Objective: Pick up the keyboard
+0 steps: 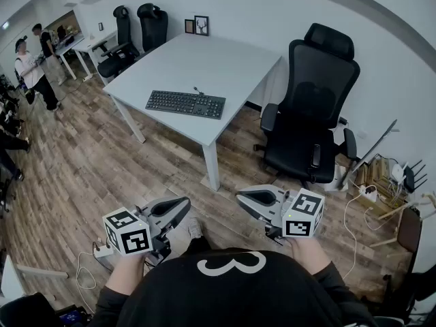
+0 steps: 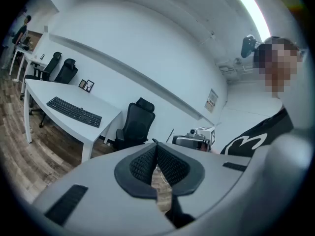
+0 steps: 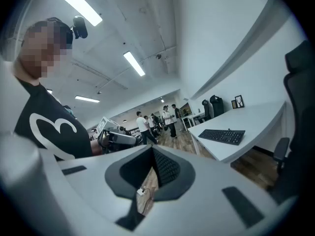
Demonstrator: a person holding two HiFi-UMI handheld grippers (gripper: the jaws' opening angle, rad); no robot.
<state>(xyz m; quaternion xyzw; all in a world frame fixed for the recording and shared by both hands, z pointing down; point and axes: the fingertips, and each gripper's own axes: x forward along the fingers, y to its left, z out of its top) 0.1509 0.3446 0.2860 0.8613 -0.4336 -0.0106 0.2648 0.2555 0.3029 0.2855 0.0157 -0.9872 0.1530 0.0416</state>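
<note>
Left tongs (image 1: 185, 204), right tongs (image 1: 241, 197) clenched, empty, keyboard (image 1: 185, 103) flat on table (image 1: 204, 56), long axis roughly left-right

Ahead of you a white table (image 1: 225, 56) stands on the wood-plank floor (image 1: 88, 176) against a white wall (image 1: 259, 5), with a black office chair (image 1: 310, 114) to its right. Two more black chairs (image 1: 136, 29) and two picture frames (image 1: 196, 25) sit at its far end; strip lights (image 3: 134, 63) run overhead.
</note>
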